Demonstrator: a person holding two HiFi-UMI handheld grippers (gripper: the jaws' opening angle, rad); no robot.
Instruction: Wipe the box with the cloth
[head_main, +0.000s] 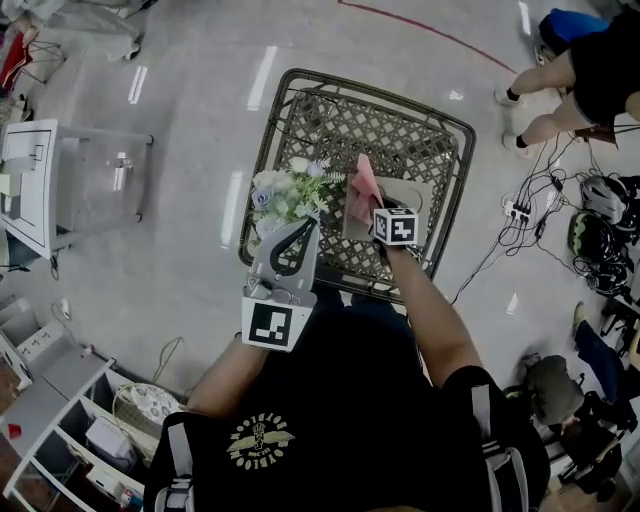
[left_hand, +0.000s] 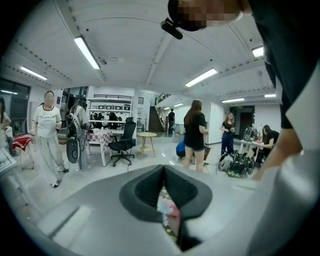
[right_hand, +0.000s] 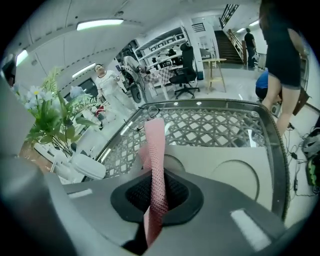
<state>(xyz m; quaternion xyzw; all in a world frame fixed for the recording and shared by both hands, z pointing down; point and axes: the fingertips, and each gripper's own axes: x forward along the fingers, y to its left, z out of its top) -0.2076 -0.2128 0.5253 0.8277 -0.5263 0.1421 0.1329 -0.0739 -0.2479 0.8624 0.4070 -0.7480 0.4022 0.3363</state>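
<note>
My right gripper (head_main: 373, 206) is shut on a pink cloth (head_main: 362, 183), which sticks up from between the jaws over a flat grey box (head_main: 405, 198) on the wicker table (head_main: 400, 130). In the right gripper view the cloth (right_hand: 156, 145) runs up out of the right gripper (right_hand: 155, 176), and the box (right_hand: 227, 172), with round embossed marks, lies just beyond it. My left gripper (head_main: 308, 224) sits at the table's near edge beside a bunch of flowers (head_main: 285, 190). Its jaws are shut on nothing in the left gripper view (left_hand: 163, 171), which faces out into the room.
The flowers (right_hand: 47, 107) stand in a white vase at the table's left. A person's legs (head_main: 555, 90) are beyond the table at the top right. Cables and a power strip (head_main: 518, 210), helmets and bags (head_main: 600, 210) lie on the floor to the right. A white shelf unit (head_main: 40, 180) stands at the left.
</note>
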